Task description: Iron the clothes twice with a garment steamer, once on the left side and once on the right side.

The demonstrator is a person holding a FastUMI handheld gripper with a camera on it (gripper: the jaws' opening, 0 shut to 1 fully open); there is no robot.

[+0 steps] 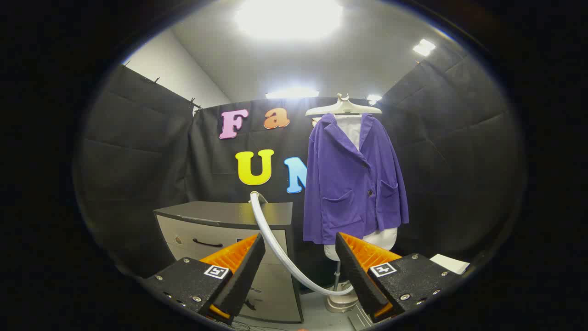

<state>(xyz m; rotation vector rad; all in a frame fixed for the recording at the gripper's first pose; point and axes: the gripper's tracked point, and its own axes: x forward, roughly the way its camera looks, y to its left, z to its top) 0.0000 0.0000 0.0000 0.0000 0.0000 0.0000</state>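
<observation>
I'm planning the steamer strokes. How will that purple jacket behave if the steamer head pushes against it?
The purple jacket looks soft, likely yielding and swinging. It hangs from a hanger over a white form, which may back it. The open tool holds nothing.

The jacket (353, 184) covers most of the dress form (367, 241), so just its pale neck and lower edge show. The hose (275, 239) runs down from the cabinet (239, 230) top and passes behind one finger (358, 276) of the wide-open tool (299, 246), where its end is lost. The steamer head cannot be made out. The cabinet's lower drawers are hidden behind the other finger. A pale flat thing (452, 263) beyond the tool is too cut off to name.
</observation>
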